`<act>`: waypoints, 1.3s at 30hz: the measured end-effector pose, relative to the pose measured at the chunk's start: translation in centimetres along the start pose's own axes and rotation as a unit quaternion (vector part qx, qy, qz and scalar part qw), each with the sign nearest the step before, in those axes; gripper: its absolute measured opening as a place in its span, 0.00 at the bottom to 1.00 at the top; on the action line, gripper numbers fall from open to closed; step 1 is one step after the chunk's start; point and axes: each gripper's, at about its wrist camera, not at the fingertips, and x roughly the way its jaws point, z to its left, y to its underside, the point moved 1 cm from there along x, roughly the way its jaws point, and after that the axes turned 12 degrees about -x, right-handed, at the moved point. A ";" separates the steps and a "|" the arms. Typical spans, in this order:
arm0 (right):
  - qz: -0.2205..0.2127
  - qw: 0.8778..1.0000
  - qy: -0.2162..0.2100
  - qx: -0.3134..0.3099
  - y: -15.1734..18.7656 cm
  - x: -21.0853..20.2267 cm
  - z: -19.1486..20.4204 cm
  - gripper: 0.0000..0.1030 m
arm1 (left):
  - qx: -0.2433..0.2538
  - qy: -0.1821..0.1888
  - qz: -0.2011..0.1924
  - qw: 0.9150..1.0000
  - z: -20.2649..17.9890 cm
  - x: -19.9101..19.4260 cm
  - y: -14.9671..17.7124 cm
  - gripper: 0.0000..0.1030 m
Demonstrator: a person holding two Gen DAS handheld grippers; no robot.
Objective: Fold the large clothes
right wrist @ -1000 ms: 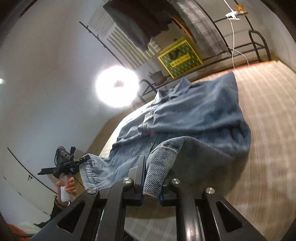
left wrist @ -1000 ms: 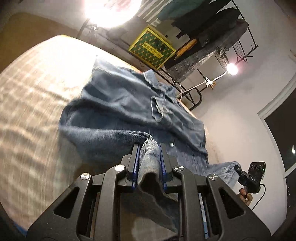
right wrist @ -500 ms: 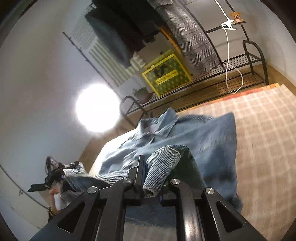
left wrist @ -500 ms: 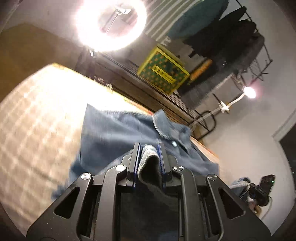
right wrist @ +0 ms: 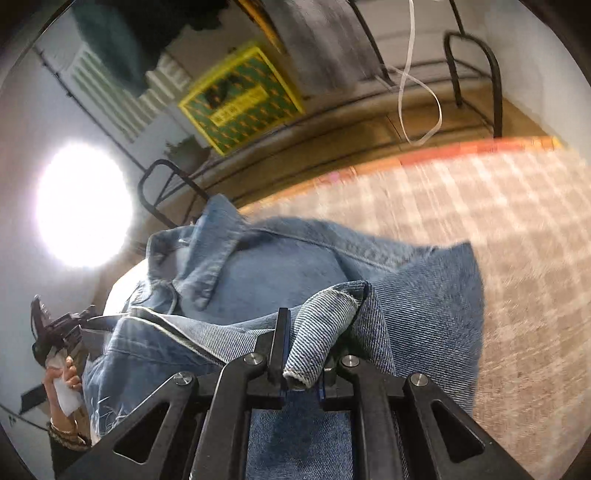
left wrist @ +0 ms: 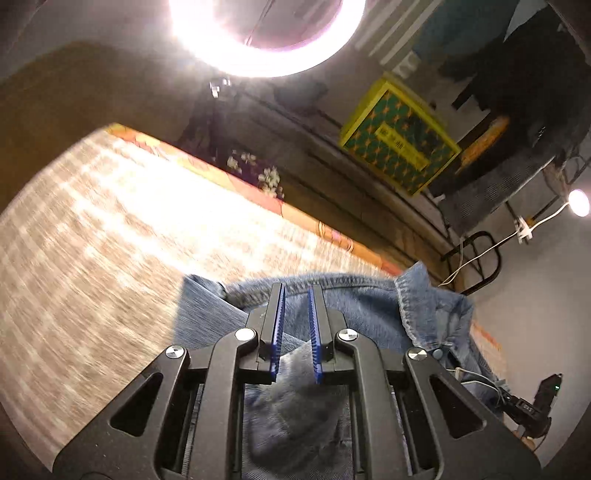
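Observation:
A blue denim shirt (left wrist: 369, 314) lies on a checked bed cover (left wrist: 110, 240), with its collar (left wrist: 413, 295) toward the far edge. My left gripper (left wrist: 295, 288) holds a fold of denim low between its blue pads; its jaws are opening slightly and the tips show a gap. In the right wrist view the shirt (right wrist: 277, 266) is doubled over itself. My right gripper (right wrist: 301, 325) is shut on a rolled hem that drapes over its right finger. The left gripper (right wrist: 55, 332), held in a hand, shows at the far left of that view.
Past the bed's orange edge (left wrist: 295, 214) stands a dark metal rack (right wrist: 472, 81) with hanging clothes and a yellow-green box (left wrist: 399, 147). A bright ring light (left wrist: 266, 29) glares above. Checked bed cover (right wrist: 498, 221) spreads to the right of the shirt.
Both grippers have carried their denim folds toward the collar and the far bed edge. The shirt's lower part now lies over its upper part, and less of the shirt shows ahead.

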 end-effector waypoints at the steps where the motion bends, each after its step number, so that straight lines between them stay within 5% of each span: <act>1: 0.000 1.000 -0.013 0.004 0.1 -0.1 -0.4 0.12 | 0.004 0.004 -0.001 1.000 0.3 -0.6 -0.2 0.30; 4: 0.004 0.998 -0.056 0.018 0.2 -1.0 -1.3 0.24 | 0.030 0.025 -0.013 0.999 0.8 -3.2 0.0 0.66; 10: -0.036 0.997 -0.033 -0.066 0.8 -4.5 -0.7 0.62 | 0.130 0.001 0.037 0.991 0.1 -2.8 2.7 0.68; 13: -0.045 0.993 -0.023 -0.106 1.1 -5.7 -0.6 0.63 | 0.181 -0.007 0.054 0.982 -0.7 -1.7 4.3 0.68; 18: -0.042 0.983 0.014 -0.181 0.7 -5.1 0.3 0.75 | 0.190 -0.008 0.071 0.979 -1.1 0.3 5.0 0.68; 23: -0.021 0.974 0.034 -0.223 -0.8 -2.5 1.4 0.75 | 0.202 -0.013 0.070 0.977 -2.2 1.8 5.1 0.68; 26: -0.011 0.969 0.028 -0.244 -1.5 -1.2 2.3 0.73 | 0.220 -0.031 0.067 0.973 -2.7 2.3 5.4 0.52; 31: 0.000 0.967 0.032 -0.253 -1.1 -0.1 2.9 0.30 | 0.209 -0.027 0.059 0.976 -2.3 1.7 5.2 0.19; 39: -0.078 0.971 0.040 -0.224 -2.1 -5.3 3.6 0.19 | 0.176 -0.003 0.002 0.984 -4.5 -2.2 1.8 0.13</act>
